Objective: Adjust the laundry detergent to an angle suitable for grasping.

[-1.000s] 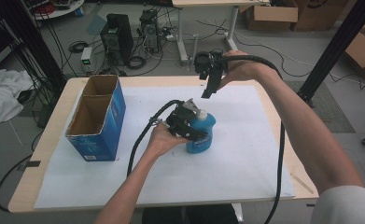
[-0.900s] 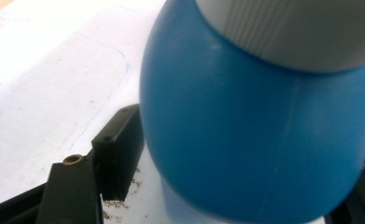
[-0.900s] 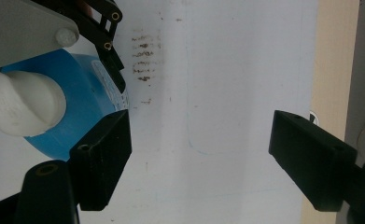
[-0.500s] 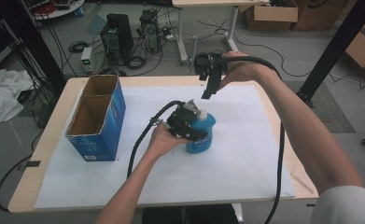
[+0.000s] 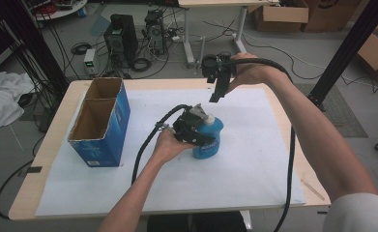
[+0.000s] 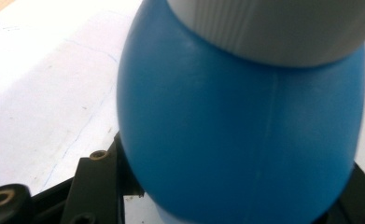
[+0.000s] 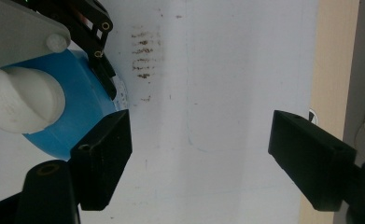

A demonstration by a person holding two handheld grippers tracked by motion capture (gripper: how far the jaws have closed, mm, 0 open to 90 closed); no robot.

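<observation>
**Two grippers up, left one clamped on the bottle**

Left gripper (image 5: 196, 129) is on the blue bottle (image 5: 209, 137), mid table, on the white sheet (image 5: 254, 159). Its jaws have just been closing w/ the bottle between them, and I now read them as pressed tight on the bottle body. In the left gripper view the blue body (image 6: 241, 126) bulges between the black jaws from close up, w/ the ribbed white cap (image 6: 273, 28) at top of frame. Bottle stands upright on the sheet, white cap (image 5: 207, 117) up; left hand (image 5: 169, 145) wraps the gripper from the near side.

Right gripper (image 5: 216, 92) hangs above the far half of the table (image 5: 317, 193), pointing down, well apart from the bottle and higher than it. Its jaws are spread wide, nothing between them: in the right gripper view I see bare white sheet (image 7: 227, 93) in the gap, w/ the bottle (image 7: 73, 112) off to the left side just past one jaw, not touched. Left gripper's black linkage (image 7: 94, 37) shows against the bottle there too. Right hand (image 5: 252, 72) grips the unit from behind; cable (image 5: 290, 159) trails down along the forearm.

Blue cardboard box (image 5: 102, 123) sits open-topped at the left side of the table, apart from the bottle. I see two compartments in it; can't tell if there's any contents.
</observation>
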